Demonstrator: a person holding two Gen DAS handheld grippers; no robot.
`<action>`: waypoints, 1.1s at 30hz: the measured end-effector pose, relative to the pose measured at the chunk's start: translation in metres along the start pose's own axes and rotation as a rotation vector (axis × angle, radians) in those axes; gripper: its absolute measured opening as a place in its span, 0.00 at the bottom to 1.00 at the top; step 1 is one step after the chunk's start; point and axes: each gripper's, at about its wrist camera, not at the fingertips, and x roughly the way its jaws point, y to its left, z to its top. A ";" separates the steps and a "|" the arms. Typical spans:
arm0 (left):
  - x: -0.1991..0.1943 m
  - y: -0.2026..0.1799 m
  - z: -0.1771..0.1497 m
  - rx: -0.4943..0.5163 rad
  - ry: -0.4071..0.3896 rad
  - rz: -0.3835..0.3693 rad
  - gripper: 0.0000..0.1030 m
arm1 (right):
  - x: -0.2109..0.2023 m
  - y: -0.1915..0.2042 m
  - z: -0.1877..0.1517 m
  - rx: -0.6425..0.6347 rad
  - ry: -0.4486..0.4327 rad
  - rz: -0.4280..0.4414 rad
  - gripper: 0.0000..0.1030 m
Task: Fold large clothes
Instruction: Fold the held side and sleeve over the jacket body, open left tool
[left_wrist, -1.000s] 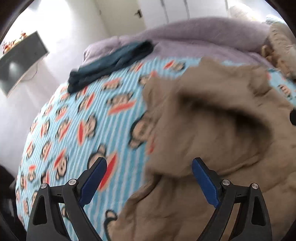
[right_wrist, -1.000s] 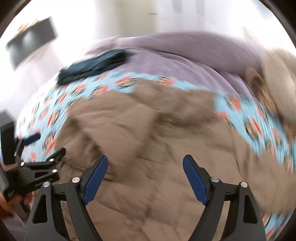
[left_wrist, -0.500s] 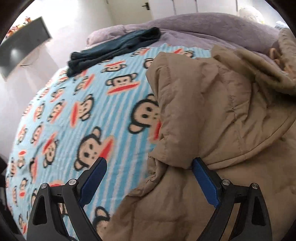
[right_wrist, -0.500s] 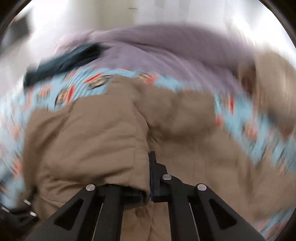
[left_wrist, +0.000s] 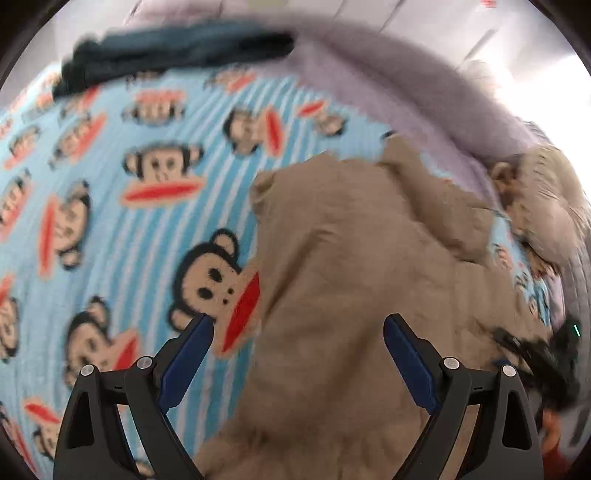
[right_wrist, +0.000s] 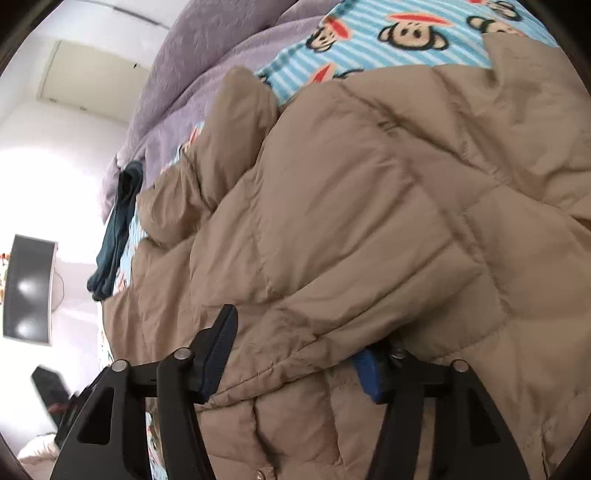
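Note:
A tan quilted puffer jacket (left_wrist: 351, 266) lies on a bed with a blue striped monkey-print blanket (left_wrist: 110, 206). My left gripper (left_wrist: 297, 341) is open above the jacket's left edge and holds nothing. In the right wrist view the jacket (right_wrist: 369, 206) fills most of the frame. My right gripper (right_wrist: 295, 350) is open, and a folded edge of the jacket lies between and over its fingers; the right finger (right_wrist: 367, 373) is partly hidden by cloth. The right gripper also shows in the left wrist view at the far right (left_wrist: 535, 350).
A dark teal garment (left_wrist: 166, 51) lies at the far side of the bed, also seen in the right wrist view (right_wrist: 118, 229). A lilac bedspread (left_wrist: 406, 85) covers the head end. A beige fluffy thing (left_wrist: 543, 206) lies at the right. A wall screen (right_wrist: 27, 291) hangs left.
My right gripper was shut on the jacket edge half a second ago and is now open, and its view has rolled sideways. My left gripper has swung right over the jacket, still open.

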 end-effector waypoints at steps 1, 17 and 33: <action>0.009 0.000 0.003 -0.017 0.018 0.004 0.85 | 0.000 -0.001 0.002 0.010 -0.001 -0.004 0.62; -0.017 0.045 0.007 0.009 -0.123 0.135 0.66 | 0.037 0.017 -0.025 0.066 0.062 -0.009 0.08; -0.021 0.002 -0.008 0.116 -0.131 0.209 0.66 | -0.031 0.048 -0.012 -0.229 -0.067 -0.200 0.40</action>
